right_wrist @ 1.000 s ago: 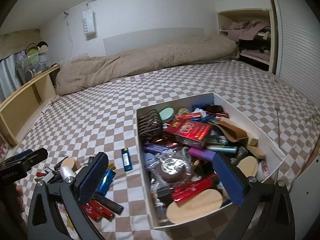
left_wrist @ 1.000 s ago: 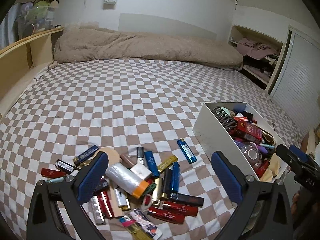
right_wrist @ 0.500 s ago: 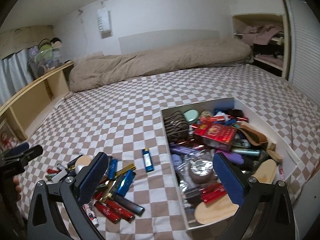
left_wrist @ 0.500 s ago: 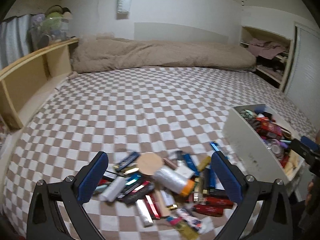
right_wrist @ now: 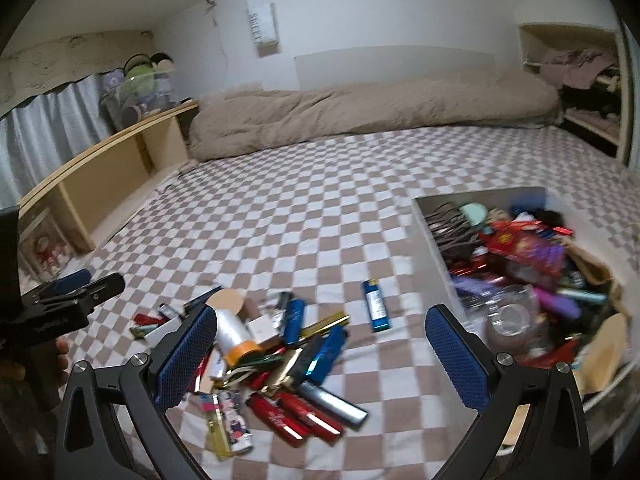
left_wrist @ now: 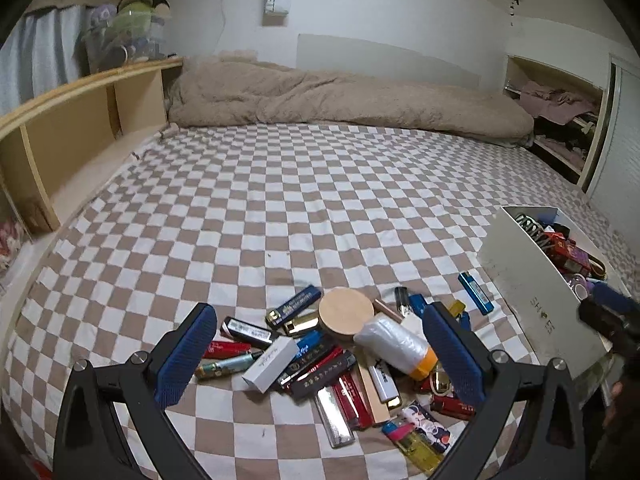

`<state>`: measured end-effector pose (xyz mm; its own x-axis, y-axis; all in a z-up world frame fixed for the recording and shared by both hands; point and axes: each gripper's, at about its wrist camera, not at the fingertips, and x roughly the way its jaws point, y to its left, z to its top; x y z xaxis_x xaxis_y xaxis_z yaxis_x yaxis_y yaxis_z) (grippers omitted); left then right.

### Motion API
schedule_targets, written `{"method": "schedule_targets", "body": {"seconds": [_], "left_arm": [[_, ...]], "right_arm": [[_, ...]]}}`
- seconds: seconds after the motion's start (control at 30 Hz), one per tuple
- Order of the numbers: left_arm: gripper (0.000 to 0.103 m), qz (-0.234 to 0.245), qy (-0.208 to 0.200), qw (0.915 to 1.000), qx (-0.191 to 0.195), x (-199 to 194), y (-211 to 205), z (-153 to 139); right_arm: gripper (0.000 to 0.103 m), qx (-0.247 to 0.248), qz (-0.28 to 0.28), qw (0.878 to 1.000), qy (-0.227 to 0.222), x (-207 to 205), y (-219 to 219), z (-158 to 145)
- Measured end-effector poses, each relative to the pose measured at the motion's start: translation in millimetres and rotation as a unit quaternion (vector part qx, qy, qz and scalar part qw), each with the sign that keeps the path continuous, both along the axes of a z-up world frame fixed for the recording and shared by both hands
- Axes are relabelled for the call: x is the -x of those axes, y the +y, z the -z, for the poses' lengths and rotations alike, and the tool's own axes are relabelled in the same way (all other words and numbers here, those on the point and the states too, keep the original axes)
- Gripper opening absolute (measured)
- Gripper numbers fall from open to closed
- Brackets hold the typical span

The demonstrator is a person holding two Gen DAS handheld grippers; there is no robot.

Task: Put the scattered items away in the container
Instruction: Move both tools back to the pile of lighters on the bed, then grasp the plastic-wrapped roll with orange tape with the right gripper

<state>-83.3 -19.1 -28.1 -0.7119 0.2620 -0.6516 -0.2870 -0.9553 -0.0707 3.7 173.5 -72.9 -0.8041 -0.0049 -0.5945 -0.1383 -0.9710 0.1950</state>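
Observation:
A pile of small items lies on the checked bedsheet: a white box (left_wrist: 271, 364), a round wooden disc (left_wrist: 346, 315), a plastic-wrapped roll with an orange end (left_wrist: 394, 345), several lighters and red packs. My left gripper (left_wrist: 320, 356) hangs open above the pile, nothing between its blue pads. The white container (left_wrist: 532, 300) stands to the right, full of items. My right gripper (right_wrist: 320, 356) is open over the same pile, with the roll (right_wrist: 234, 334) by its left pad and a blue lighter (right_wrist: 376, 305) lying apart. The container (right_wrist: 430, 236) sits at its right.
A beige blanket (left_wrist: 340, 98) is bunched along the far side of the bed. A wooden shelf (left_wrist: 80, 120) runs along the left edge. An open closet (left_wrist: 560, 116) and a sliding door are at the far right. A hand (right_wrist: 60, 356) holds the left gripper.
Both grippers have swung left, away from the container and over the pile. The pile now sits centred between the left gripper's pads. Both stay open.

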Motion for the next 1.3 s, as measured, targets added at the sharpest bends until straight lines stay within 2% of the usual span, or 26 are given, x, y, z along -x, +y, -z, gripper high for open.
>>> {"method": "schedule_targets", "body": {"seconds": [0.13, 0.3, 0.37, 0.57, 0.7, 0.87, 1.0, 1.07, 1.1, 1.17, 1.3], "left_arm": [[0.103, -0.003, -0.011, 0.9999, -0.008, 4.7, -8.9, 7.5], [0.103, -0.016, -0.021, 0.9996, -0.011, 12.4, -21.6, 15.1], [0.103, -0.025, -0.02, 0.9994, -0.01, 14.4, -27.6, 16.6], [0.103, -0.055, -0.032, 0.9978, -0.022, 21.2, -46.0, 23.2], [0.103, -0.075, -0.046, 0.9957, -0.026, 26.3, -56.0, 29.0], [0.103, -0.082, -0.062, 0.9937, -0.043, 31.6, -66.2, 33.3], [0.103, -0.089, -0.073, 0.9917, -0.057, 34.4, -75.8, 38.2], [0.103, -0.096, -0.078, 0.9905, -0.061, 36.1, -79.8, 42.1], [0.103, -0.096, -0.083, 0.9899, -0.063, 37.3, -81.0, 44.7], [0.103, -0.092, -0.096, 0.9887, -0.07, 39.8, -81.6, 50.0], [0.103, -0.085, -0.123, 0.986, -0.074, 42.9, -78.2, 61.6]], "right_arm": [[0.103, -0.011, -0.023, 1.0, -0.01, 9.3, -13.5, 16.8], [0.103, 0.003, -0.025, 1.0, 0.012, 14.4, -19.9, 34.2], [0.103, 0.004, -0.031, 0.999, 0.008, 19.0, -23.8, 41.0], [0.103, -0.026, -0.098, 0.995, -0.008, 37.7, -47.4, 52.4], [0.103, -0.035, -0.133, 0.99, -0.029, 57.5, -61.3, 56.9], [0.103, -0.086, -0.154, 0.981, -0.082, 86.1, -79.2, 73.8], [0.103, -0.127, -0.171, 0.972, -0.101, 99.5, -89.7, 84.7], [0.103, -0.124, -0.182, 0.97, -0.104, 103.2, -91.5, 87.4], [0.101, -0.118, -0.189, 0.969, -0.106, 105.1, -93.1, 89.5], [0.085, -0.115, -0.195, 0.967, -0.114, 108.3, -95.5, 93.4], [0.07, -0.104, -0.204, 0.965, -0.131, 112.6, -96.8, 106.2]]}}
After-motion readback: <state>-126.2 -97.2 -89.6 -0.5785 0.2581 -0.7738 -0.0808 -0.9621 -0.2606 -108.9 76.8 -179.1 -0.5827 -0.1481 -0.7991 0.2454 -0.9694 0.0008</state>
